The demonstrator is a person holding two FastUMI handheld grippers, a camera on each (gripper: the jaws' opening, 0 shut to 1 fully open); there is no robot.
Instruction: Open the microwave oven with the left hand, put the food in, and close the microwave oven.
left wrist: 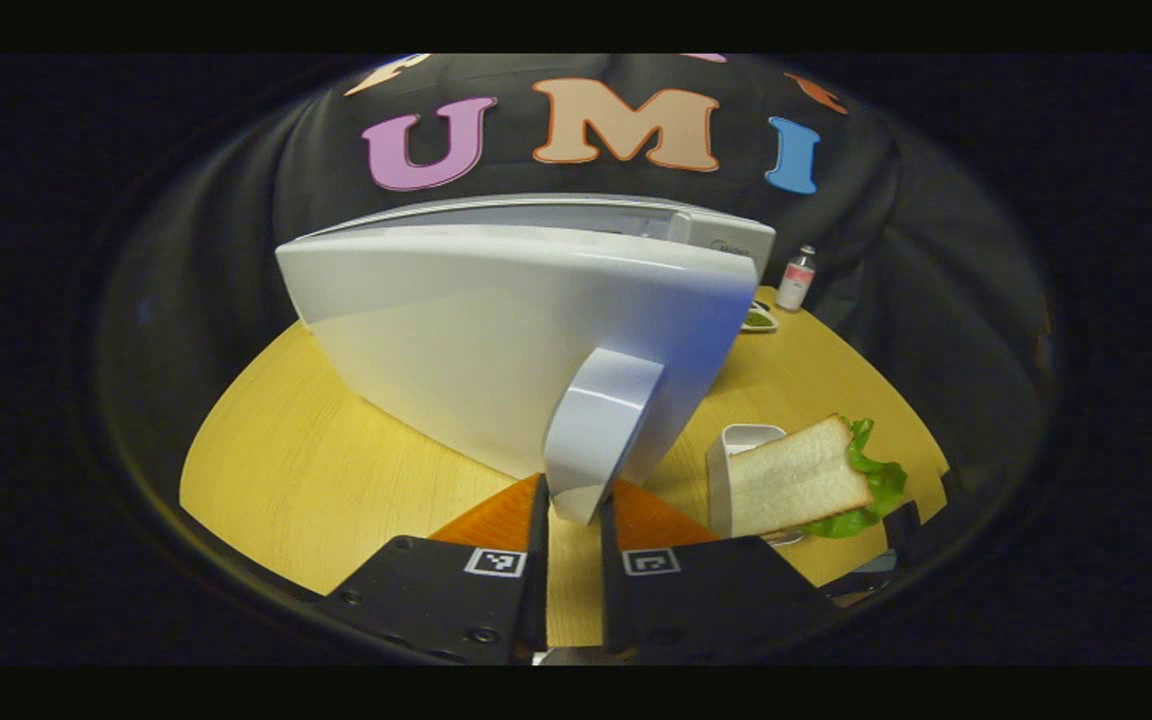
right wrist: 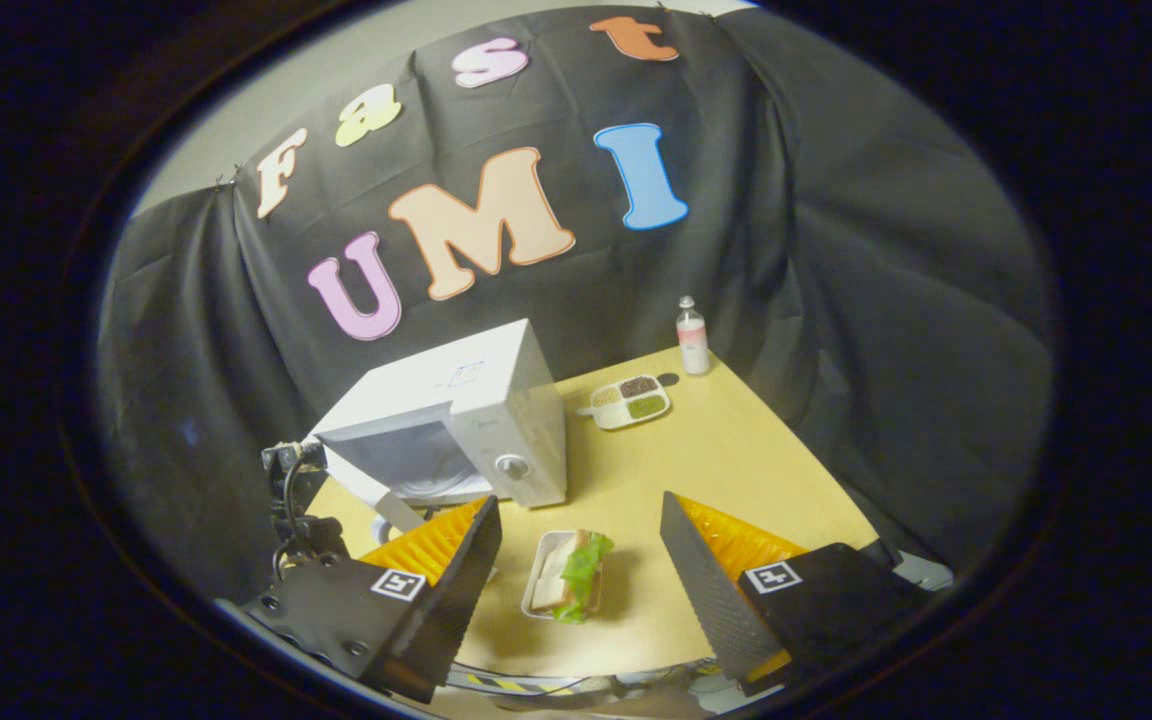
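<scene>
The white microwave (right wrist: 481, 385) stands at the back left of the wooden table (right wrist: 736, 470). Its door (left wrist: 496, 340) is swung partly out from the body. My left gripper (left wrist: 573, 505) is shut on the lower end of the door handle (left wrist: 604, 415), one finger on each side. In the right gripper view the handle (right wrist: 398, 510) pokes out toward the dark body of the left gripper (right wrist: 286, 490). A sandwich (right wrist: 568, 575) with lettuce lies in a small white tray (right wrist: 536, 560) in front of the microwave; the sandwich (left wrist: 801, 480) is also at right in the left gripper view. My right gripper (right wrist: 581, 510) hangs open above it, empty.
A divided dish (right wrist: 629, 400) with several fillings and a small bottle (right wrist: 692, 340) stand at the table's far side, right of the microwave. The same bottle (left wrist: 796, 280) sits past the door's edge. The black cloth wall closes in the back and right.
</scene>
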